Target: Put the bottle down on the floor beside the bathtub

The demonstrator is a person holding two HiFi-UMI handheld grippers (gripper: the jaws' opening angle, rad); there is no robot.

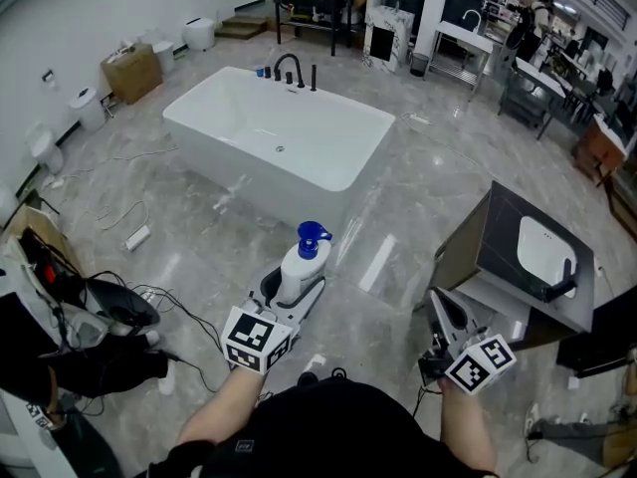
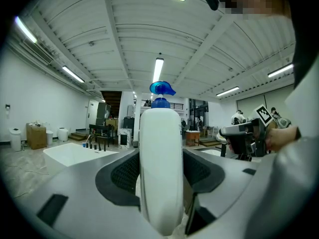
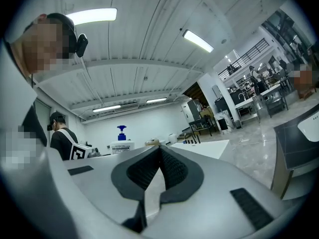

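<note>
Clenched on the white bottle [image 1: 300, 267], the left gripper [image 1: 296, 289] sits in the person's left hand at the lower middle of the head view, with its marker cube [image 1: 256, 340] nearest the body. The left gripper view shows both dark pads [image 2: 122, 172] pressed against the sides of the bottle, which stands upright between the jaws with its blue pump head [image 2: 161, 89] on top. The bottle is therefore in the grip and off the grey marble floor [image 1: 199, 202]. From the head camera it appears just short of the near corner of the white bathtub [image 1: 261, 175], not touching it. The bathtub stands alone in the middle of the floor, set at an angle, with a black tap [image 1: 290, 68] at its far rim. The right gripper [image 1: 438, 307] is in the person's right hand at the lower right and well apart from the bottle. Its jaws are pressed together with nothing between them, as the right gripper view [image 3: 158, 156] shows plainly. That same view catches the bottle off to its left in the background. Just beyond the right gripper in the head view stands a dark cabinet [image 1: 498, 232] with a white basin [image 1: 545, 250] set in its top. Loose cables [image 1: 174, 302] and a power strip [image 1: 137, 237] lie on the floor at the left, and a cardboard box [image 1: 131, 72] stands by the far wall.
</note>
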